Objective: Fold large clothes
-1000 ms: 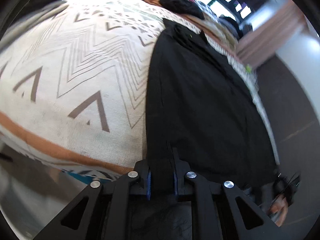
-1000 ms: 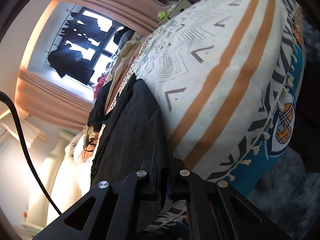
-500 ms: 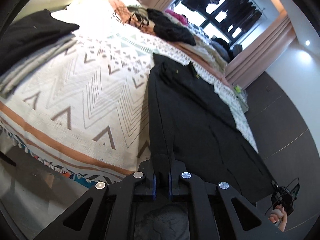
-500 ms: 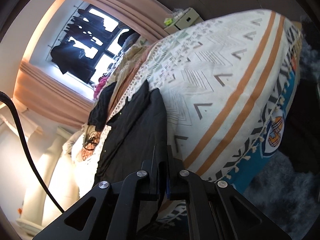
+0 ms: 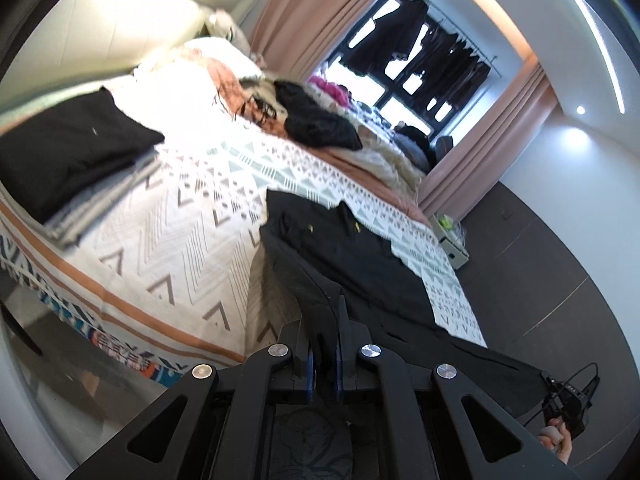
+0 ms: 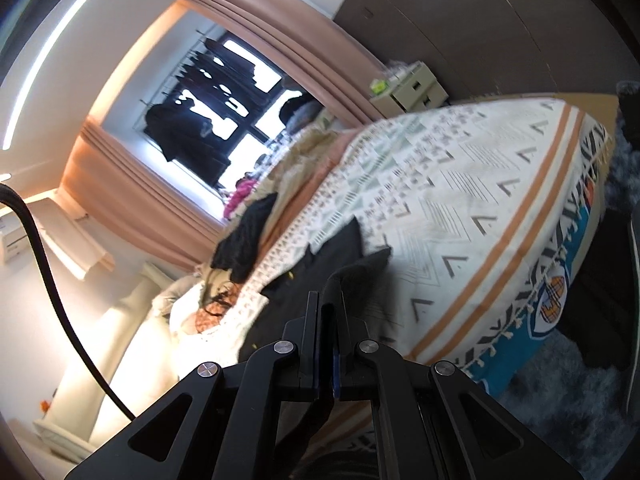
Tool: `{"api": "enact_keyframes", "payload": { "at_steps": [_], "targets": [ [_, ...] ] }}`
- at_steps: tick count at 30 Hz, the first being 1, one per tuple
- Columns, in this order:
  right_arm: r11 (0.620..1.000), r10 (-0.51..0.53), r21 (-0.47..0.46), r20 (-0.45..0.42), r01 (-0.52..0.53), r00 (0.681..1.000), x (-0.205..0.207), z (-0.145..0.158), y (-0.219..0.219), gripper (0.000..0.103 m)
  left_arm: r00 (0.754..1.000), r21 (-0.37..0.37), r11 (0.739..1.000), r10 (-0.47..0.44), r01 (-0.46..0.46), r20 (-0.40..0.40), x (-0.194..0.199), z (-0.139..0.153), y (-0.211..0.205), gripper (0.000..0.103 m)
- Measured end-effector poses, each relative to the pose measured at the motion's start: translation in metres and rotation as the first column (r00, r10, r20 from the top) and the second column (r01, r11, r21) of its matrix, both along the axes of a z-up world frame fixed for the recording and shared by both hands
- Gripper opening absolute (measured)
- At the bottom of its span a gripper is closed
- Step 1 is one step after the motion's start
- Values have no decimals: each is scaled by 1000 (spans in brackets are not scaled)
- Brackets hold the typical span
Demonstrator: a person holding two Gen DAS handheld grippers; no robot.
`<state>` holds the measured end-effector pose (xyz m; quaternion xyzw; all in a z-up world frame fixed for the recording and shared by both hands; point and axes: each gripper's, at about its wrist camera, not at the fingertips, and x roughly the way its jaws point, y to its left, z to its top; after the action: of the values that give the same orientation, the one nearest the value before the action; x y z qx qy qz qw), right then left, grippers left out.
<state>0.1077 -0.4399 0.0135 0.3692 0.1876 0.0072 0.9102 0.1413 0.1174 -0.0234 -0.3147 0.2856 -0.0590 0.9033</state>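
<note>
Both of my grippers have risen since the earlier frame, hauling the near hem of the long black cloth garment [image 5: 352, 248] off the patterned white bedspread [image 5: 180, 216]. At ten o'clock a folded black-and-grey stack [image 5: 72, 152] looks finished; this piece seems barely started. Its far end lies on the bed. Left gripper [image 5: 323, 354], jaws just closing, pinches one hem corner. Right gripper [image 6: 327, 354], pressed together, pinches the other.
</note>
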Motion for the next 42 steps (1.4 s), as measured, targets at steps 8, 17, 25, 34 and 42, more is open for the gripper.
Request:
{"api": "enact_keyframes", "payload": {
  "at_steps": [8,17,25,34,42],
  "targets": [
    [999,-24,-46,6,24,1000,-4,10,10,4,1000,14,1000,19,-19,-2,4,-1,1,6],
    [996,-61,-58,-24,60,998,45,17,14,4,999,22,999,33,-33,7,61,19,7,6],
    [995,-82,-61,28,84,996,122,58,23,4,996,58,995,74,-78,55,135,57,8,7],
    [995,-77,-56,70,81,995,213,85,33,4,993,116,987,103,-108,53,217,75,10,7],
    [997,-76,-8,50,76,996,285,78,28,4,994,153,982,109,-108,3,288,63,6,7]
  ]
}}
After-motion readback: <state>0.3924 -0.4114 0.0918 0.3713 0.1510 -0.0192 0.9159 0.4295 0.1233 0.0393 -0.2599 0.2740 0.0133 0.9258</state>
